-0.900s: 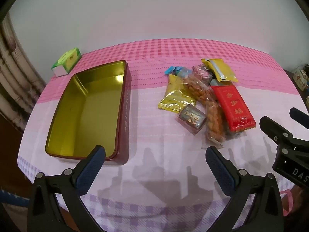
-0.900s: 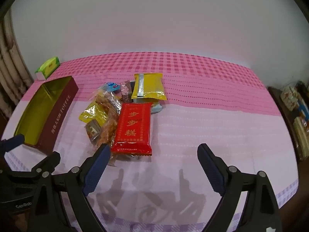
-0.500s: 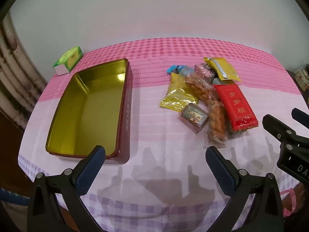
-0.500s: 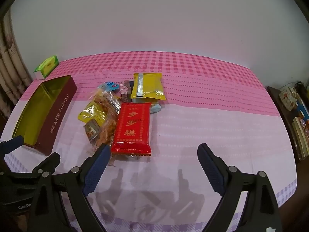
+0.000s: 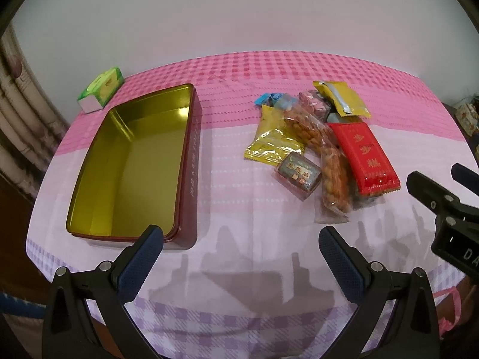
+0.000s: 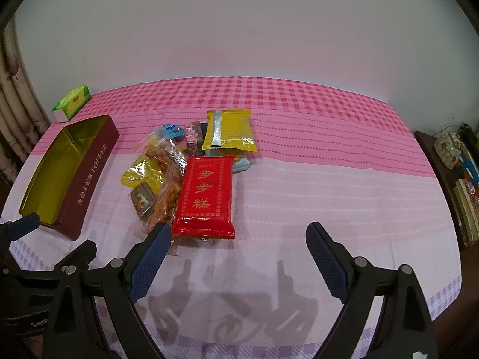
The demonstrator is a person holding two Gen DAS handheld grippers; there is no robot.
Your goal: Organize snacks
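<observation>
Two hand-held grippers hover over a bench (image 6: 314,185) draped in pink-and-lilac checked cloth, both with jaws spread wide and nothing between them. The left hand-held gripper (image 5: 241,254) hangs just off the near corner of an open toffee tin (image 5: 191,161), gold-lined and empty, apparently laid out as the destination for the snacks. The right hand-held gripper (image 6: 236,249) points toward the snack pile (image 6: 191,176), heaped well apart from the tin on its right. Topmost and nearest lies a red packet (image 6: 206,194) printed with gold characters, resting partly on a clear bag of golden fried twists (image 5: 326,161). Beside them sit a crinkled yellow foil pouch (image 5: 272,146), a small clear box of sweets (image 5: 299,173), a mustard-yellow packet with a silver strip (image 6: 229,133), and a few small blue and pink wrapped pieces at the back. A green tissue box (image 5: 101,92) stands at the far corner, beyond the tin. No snack has yet gone in; judging by its position, the red packet looks the easiest first pick for the right side.
</observation>
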